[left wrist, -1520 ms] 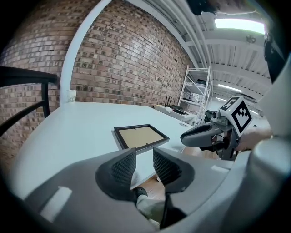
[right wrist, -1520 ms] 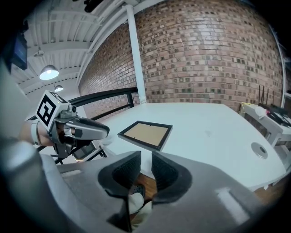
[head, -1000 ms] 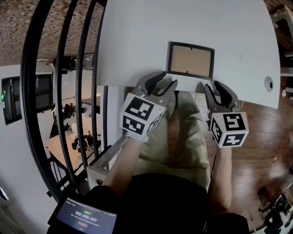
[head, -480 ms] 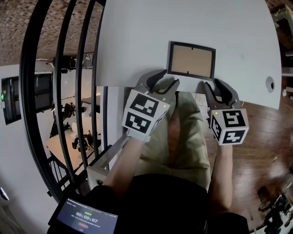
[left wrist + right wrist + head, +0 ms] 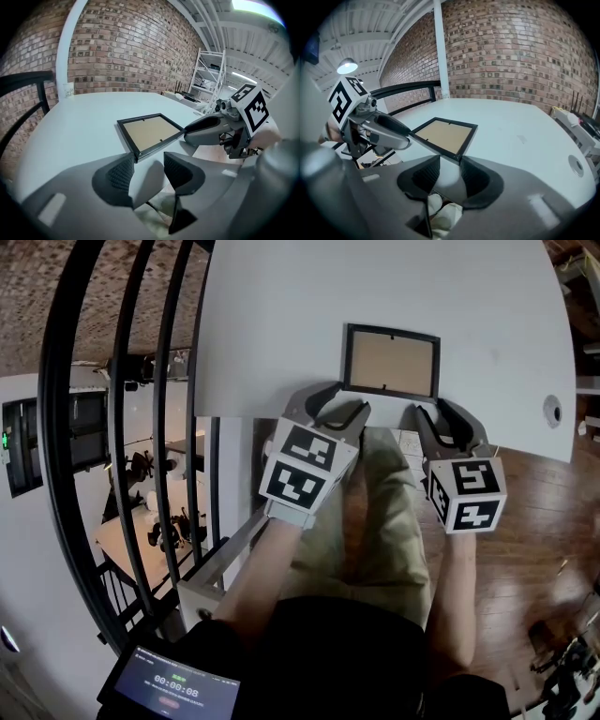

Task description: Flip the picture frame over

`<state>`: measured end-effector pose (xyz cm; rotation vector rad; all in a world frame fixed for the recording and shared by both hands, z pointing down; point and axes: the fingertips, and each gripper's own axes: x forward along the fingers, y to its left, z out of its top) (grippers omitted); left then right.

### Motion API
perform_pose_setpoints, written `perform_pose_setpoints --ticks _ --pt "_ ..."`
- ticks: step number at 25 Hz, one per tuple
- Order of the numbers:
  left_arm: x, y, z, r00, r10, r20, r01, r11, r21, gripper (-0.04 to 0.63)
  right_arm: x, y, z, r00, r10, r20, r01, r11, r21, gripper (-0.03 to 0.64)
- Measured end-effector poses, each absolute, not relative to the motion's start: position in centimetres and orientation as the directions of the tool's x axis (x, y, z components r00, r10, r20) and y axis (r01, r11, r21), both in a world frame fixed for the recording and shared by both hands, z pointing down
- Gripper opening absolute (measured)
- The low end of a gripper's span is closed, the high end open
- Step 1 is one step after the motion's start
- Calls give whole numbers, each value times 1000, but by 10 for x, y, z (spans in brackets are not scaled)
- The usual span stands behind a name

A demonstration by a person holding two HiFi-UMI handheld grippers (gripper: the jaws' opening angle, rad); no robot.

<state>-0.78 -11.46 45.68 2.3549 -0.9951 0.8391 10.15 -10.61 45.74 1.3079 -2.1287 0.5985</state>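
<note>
Head view | frame (image 5: 391,362) flat on table (image 5: 281,315) | just ahead of left gripper (image 5: 337,404) and right gripper (image 5: 439,416), untouched | both empty, jaws apart, just opening wider

Left hand-held gripper (image 5: 345,401), right hand-held gripper (image 5: 433,412) — grey, marker cubes (image 5: 307,472); black shirt (image 5: 347,652), khaki trousers (image 5: 375,521).

We're looking at a brick wall (image 5: 122,51) behind the white tabletop (image 5: 281,324), black railing (image 5: 117,474) at the left, wooden floor (image 5: 534,521) below, and metal shelving (image 5: 208,77) beyond.
</note>
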Motion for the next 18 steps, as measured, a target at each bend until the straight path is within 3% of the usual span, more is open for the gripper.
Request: perform_pose_setpoints --ticks 18 --pt "-10 -99 439 570 -499 653 -750 -641 164 198 101 -92 438 -369 -670 645 -904 418 -83 138"
